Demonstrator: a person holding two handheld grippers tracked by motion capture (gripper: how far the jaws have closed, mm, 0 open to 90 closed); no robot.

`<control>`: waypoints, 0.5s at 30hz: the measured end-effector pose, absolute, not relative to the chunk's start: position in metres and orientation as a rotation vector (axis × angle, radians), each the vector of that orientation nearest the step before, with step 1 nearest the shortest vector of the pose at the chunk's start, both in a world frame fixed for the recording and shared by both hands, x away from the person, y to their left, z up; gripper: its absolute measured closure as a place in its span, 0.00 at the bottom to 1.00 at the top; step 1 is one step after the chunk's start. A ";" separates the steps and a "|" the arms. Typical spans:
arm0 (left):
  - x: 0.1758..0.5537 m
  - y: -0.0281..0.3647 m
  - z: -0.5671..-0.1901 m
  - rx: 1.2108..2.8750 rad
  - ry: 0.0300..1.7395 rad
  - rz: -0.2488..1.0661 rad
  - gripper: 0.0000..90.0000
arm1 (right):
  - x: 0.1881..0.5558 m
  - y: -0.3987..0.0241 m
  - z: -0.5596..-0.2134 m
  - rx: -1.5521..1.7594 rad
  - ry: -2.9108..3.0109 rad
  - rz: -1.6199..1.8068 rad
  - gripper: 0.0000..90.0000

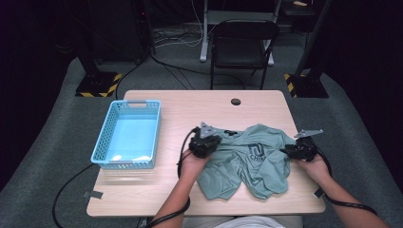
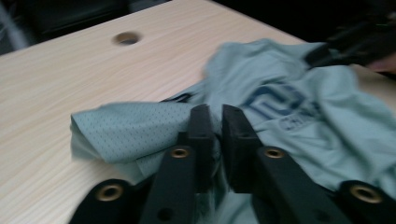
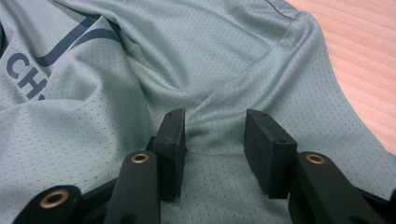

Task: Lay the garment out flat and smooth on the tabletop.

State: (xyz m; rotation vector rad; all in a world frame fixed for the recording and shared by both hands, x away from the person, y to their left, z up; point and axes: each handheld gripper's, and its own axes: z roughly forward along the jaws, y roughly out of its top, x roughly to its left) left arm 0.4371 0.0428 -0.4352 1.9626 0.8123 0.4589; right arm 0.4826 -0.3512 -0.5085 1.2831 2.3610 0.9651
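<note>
A grey-green mesh shirt (image 1: 252, 161) with dark blue print lies crumpled on the right half of the wooden table (image 1: 190, 107). My left gripper (image 1: 205, 142) sits at the shirt's left edge. In the left gripper view its jaws (image 2: 217, 116) stand nearly together, pinching a fold of the shirt (image 2: 130, 130). My right gripper (image 1: 297, 151) is at the shirt's right edge. In the right gripper view its jaws (image 3: 215, 123) stand apart, resting on the shirt (image 3: 187, 56), with a low ridge of cloth between the pads and not pressed by them.
An empty light blue plastic basket (image 1: 102, 130) stands on the table's left side. A round cable hole (image 1: 235, 101) is near the far edge. A black folding chair (image 1: 242, 42) stands behind the table. Bare wood lies between basket and shirt.
</note>
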 end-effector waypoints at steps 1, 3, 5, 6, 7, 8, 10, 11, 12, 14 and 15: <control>0.437 0.039 -0.434 1.965 0.815 0.475 0.71 | 0.482 -0.351 -0.509 1.284 2.359 0.965 0.64; 0.439 0.042 -0.433 1.949 0.839 0.525 0.66 | 0.482 -0.351 -0.509 1.284 2.355 0.966 0.64; 0.444 0.054 -0.437 1.921 0.912 0.534 0.61 | 0.481 -0.351 -0.509 1.285 2.350 0.967 0.64; 0.447 0.060 -0.440 1.908 0.952 0.524 0.60 | 0.481 -0.351 -0.509 1.285 2.347 0.968 0.64; 0.451 0.066 -0.445 1.904 0.984 0.522 0.59 | 0.480 -0.351 -0.509 1.293 2.343 0.970 0.64; 0.454 0.070 -0.450 1.912 1.012 0.522 0.58 | 0.480 -0.351 -0.509 1.293 2.341 0.970 0.64; 0.462 0.073 -0.462 1.949 1.054 0.496 0.56 | 0.480 -0.351 -0.510 1.290 2.339 0.971 0.64; 0.465 0.074 -0.469 1.965 1.070 0.473 0.55 | 0.480 -0.351 -0.510 1.293 2.338 0.970 0.64; 0.469 0.073 -0.475 1.974 1.084 0.440 0.53 | 0.480 -0.350 -0.510 1.290 2.337 0.969 0.64; 0.473 0.070 -0.483 1.994 1.088 0.391 0.52 | 0.479 -0.351 -0.510 1.287 2.333 0.971 0.64; 0.474 0.066 -0.485 2.004 1.080 0.376 0.51 | 0.479 -0.351 -0.510 1.285 2.330 0.974 0.64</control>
